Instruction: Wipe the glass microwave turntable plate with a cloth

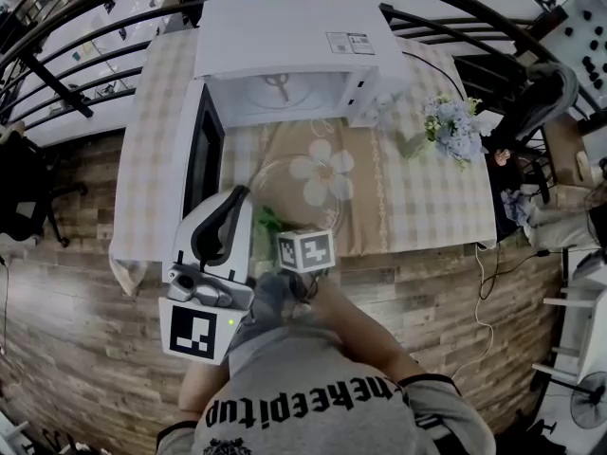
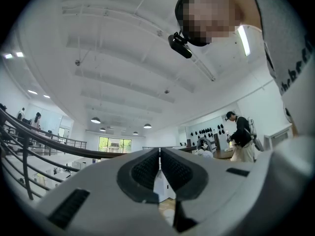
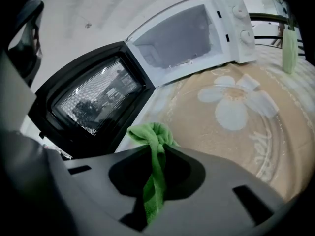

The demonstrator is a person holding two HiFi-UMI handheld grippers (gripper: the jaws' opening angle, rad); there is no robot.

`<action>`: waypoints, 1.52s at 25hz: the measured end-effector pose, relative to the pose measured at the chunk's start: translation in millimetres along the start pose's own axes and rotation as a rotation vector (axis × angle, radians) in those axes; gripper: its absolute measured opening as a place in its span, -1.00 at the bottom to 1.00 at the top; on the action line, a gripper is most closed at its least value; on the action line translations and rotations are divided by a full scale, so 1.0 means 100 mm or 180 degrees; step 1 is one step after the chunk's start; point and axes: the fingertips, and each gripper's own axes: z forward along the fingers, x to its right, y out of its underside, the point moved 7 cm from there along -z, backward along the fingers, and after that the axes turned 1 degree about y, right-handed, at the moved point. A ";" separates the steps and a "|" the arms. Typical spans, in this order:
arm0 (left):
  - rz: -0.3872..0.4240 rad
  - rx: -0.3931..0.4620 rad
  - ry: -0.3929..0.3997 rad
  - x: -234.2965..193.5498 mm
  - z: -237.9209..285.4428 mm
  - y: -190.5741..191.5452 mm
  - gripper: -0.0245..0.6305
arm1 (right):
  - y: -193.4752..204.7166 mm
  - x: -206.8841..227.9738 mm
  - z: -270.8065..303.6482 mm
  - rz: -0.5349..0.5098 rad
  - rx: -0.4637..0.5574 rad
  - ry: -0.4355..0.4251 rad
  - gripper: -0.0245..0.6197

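Note:
The glass turntable plate [image 1: 296, 200] lies on a beige flower-print mat in front of the open microwave; in the right gripper view the plate [image 3: 236, 136] spreads out just ahead of the jaws. My right gripper [image 3: 156, 149] is shut on a green cloth [image 3: 153, 134], whose bunched end hangs over the plate's near-left edge. From the head view the cloth [image 1: 267, 224] peeks out beside the right gripper [image 1: 281, 237]. My left gripper [image 1: 238, 195] is raised at the left of the plate, tilted up toward the ceiling. Its jaws [image 2: 159, 154] are pressed together with nothing between them.
The white microwave [image 1: 285, 55] stands at the back of the checked table, its dark door [image 1: 202, 150] swung open to the left, close to my left gripper. A vase of pale flowers [image 1: 453, 129] stands at the right. The table's front edge [image 1: 408, 249] runs just below the mat.

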 end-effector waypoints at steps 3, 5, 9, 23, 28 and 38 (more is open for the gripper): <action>-0.0004 0.0016 0.0009 0.03 -0.01 -0.01 -0.89 | 0.02 0.16 -0.11 0.0077 0.0060 0.0094 -0.79; -0.0003 0.0016 0.0021 0.06 -0.01 -0.01 -0.89 | 0.03 0.28 -0.18 0.0145 0.0108 0.0160 -0.79; -0.0009 0.0018 0.0040 0.12 -0.02 -0.02 -0.89 | 0.05 0.52 -0.34 0.0259 0.0191 0.0324 -0.79; -0.0003 0.0052 0.0076 0.29 -0.06 -0.08 -0.89 | 0.11 1.10 -0.77 0.0411 0.0396 0.0792 -0.79; 0.0004 0.0055 0.0054 0.32 -0.10 -0.10 -0.89 | 0.12 1.25 -0.89 0.0422 0.0454 0.0937 -0.79; 0.0014 0.0052 0.0002 0.35 -0.16 -0.14 -0.89 | 0.12 1.19 -1.03 0.0419 0.0766 0.0818 -0.78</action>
